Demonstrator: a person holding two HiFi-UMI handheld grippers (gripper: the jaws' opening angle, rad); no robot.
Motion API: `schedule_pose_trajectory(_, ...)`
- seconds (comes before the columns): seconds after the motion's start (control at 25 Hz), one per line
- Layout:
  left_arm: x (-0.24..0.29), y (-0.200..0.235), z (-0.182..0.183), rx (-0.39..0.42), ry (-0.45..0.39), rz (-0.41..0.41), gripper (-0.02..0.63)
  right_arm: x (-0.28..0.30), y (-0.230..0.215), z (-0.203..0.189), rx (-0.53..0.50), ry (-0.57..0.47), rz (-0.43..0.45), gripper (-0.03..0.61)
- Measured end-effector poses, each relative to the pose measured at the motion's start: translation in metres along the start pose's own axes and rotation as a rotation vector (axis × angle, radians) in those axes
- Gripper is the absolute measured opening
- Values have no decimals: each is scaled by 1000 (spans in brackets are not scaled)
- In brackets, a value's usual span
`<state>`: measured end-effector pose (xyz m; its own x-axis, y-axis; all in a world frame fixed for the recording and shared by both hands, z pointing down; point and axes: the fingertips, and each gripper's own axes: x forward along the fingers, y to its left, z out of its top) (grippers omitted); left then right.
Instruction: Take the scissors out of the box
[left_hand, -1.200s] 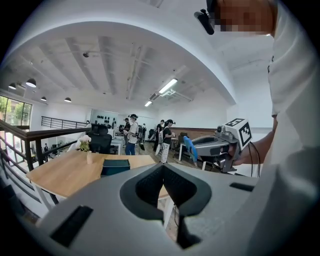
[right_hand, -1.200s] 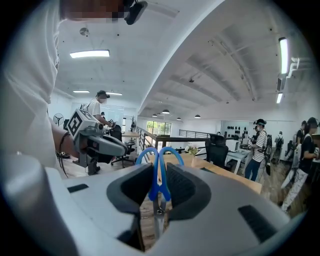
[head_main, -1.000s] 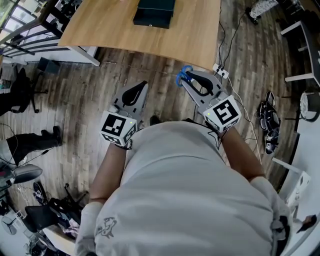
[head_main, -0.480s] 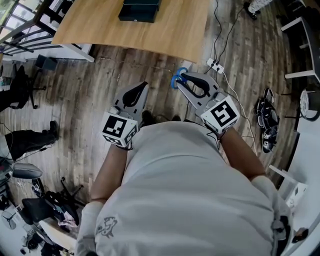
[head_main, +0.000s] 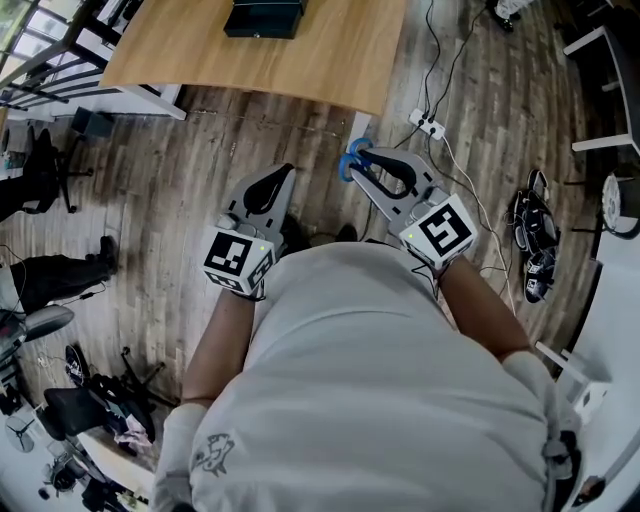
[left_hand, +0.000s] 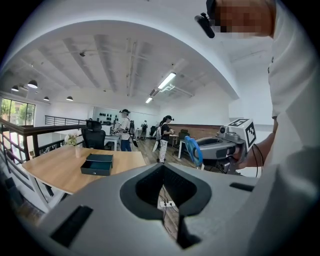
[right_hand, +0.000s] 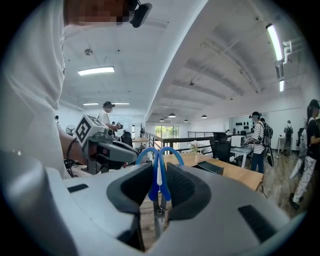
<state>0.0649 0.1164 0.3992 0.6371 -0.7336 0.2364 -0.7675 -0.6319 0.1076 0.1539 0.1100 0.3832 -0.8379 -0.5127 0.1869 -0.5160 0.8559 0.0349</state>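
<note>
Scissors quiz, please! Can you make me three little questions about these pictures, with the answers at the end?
1. True or false: the scissors lie inside the box.
2. What colour are the scissors' handles? A red, B blue, C green.
3. Fill the gap: the box sits on the wooden ____.

Key:
1. False: the right tongs grip them, away from the box.
2. B.
3. table.

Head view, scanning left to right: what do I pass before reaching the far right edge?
Chair → left hand-held gripper → scissors → power strip → shoes.
</note>
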Motion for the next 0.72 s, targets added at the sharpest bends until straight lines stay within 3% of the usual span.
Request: schedule_pose_trajectory(0.72, 1, -18, -5, -5, 18, 14, 5, -14, -2, -7, 19, 7, 9, 95)
